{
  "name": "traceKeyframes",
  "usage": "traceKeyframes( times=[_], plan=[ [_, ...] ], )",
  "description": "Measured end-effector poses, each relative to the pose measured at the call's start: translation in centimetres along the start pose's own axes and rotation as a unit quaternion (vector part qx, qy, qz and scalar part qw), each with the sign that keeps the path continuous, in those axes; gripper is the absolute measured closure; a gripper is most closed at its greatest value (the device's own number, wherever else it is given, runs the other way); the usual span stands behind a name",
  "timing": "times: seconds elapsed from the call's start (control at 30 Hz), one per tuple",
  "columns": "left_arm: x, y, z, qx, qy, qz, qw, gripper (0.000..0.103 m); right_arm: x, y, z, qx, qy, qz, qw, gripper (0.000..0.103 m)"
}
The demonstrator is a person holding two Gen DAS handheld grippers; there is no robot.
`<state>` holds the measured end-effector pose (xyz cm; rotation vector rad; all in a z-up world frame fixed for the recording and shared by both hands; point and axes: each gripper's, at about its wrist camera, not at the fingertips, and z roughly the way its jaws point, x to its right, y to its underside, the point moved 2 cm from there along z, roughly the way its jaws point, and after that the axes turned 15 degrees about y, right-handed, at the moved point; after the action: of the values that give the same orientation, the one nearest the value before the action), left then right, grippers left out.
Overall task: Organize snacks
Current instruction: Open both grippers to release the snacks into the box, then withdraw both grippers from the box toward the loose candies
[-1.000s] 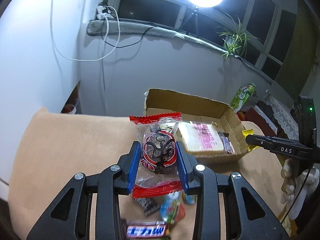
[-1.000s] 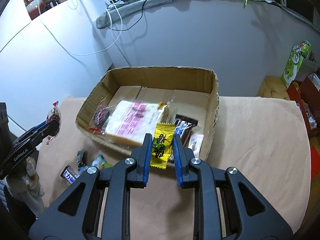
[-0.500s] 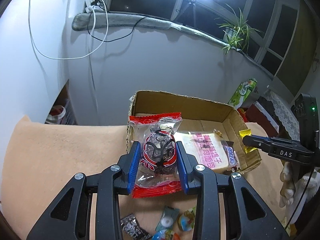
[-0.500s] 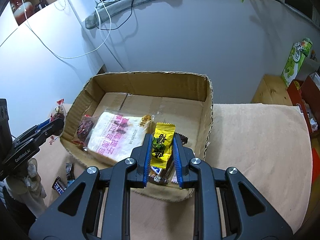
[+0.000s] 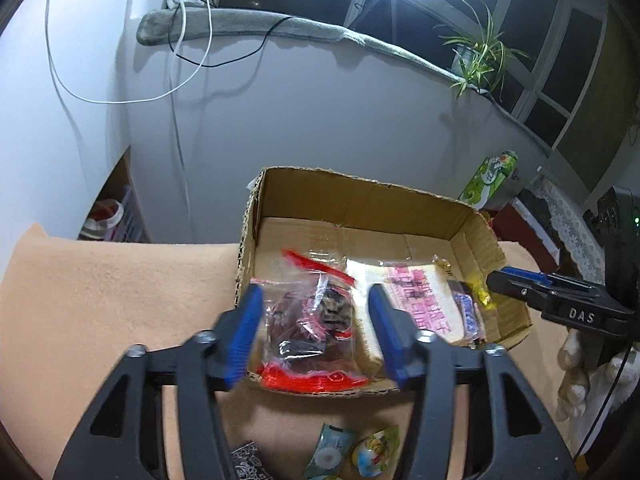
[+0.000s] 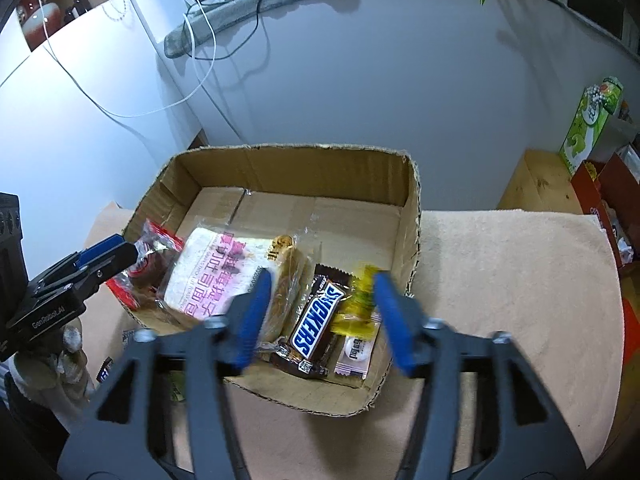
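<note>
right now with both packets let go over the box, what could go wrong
The red-edged snack packet lies over the cardboard box near rim, so it might slide out. The yellow candy sits loosely on the Snickers bar. Pulling the open left hand-held gripper back could snag the packet.

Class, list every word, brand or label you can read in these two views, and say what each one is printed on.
"SNICKERS": brown chocolate bar in the cardboard box.
"DAS": side of the right gripper.
"GenRobot.AI": side of the left gripper.
Pink Chinese print on the bread pack: not reliably readable.
Small white sachet and green carton: too small.
</note>
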<state>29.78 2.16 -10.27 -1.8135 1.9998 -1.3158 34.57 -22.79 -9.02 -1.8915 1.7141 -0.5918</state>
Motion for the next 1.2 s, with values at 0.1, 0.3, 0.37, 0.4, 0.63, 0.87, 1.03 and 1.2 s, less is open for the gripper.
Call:
traceKeyframes(
  times=[0.1, 0.3, 0.37, 0.4, 0.63, 0.87, 1.03, 1.2],
  plan=[
    [0.1, -0.1, -0.4, 0.006, -0.001, 0.001, 1.0000, 0.045, -0.2, 0.0, -0.5, 0.004, -0.001, -0.001, 1.000, 0.041],
    [0.5, 0.0, -1.0, 0.011, -0.003, 0.007, 0.9999, 0.045, -0.6, 0.2, -1.3, 0.009, -0.002, -0.003, 1.000, 0.041],
    [0.7, 0.1, -1.3, 0.014, -0.004, 0.009, 0.9999, 0.045, -0.7, 0.3, -1.7, 0.010, -0.003, -0.003, 1.000, 0.041],
    [0.8, 0.1, -1.4, 0.015, -0.005, 0.010, 0.9998, 0.045, -0.8, 0.4, -1.8, 0.011, -0.003, -0.003, 1.000, 0.041],
    [1.9, 0.5, -3.0, 0.025, -0.006, 0.024, 0.9994, 0.045, -1.4, 0.9, -3.3, 0.020, -0.005, -0.007, 1.000, 0.041],
    [3.5, 1.0, -5.0, 0.038, -0.012, 0.044, 0.9982, 0.045, -2.0, 1.7, -5.2, 0.033, -0.016, -0.008, 0.999, 0.041],
    [4.9, 1.6, -6.5, 0.048, -0.016, 0.062, 0.9968, 0.045, -2.5, 2.8, -6.5, 0.038, -0.025, -0.006, 0.999, 0.041],
    [5.4, 2.4, -7.7, 0.054, -0.012, 0.063, 0.9965, 0.045, -2.9, 4.0, -7.5, 0.040, -0.030, -0.010, 0.999, 0.041]
  ],
)
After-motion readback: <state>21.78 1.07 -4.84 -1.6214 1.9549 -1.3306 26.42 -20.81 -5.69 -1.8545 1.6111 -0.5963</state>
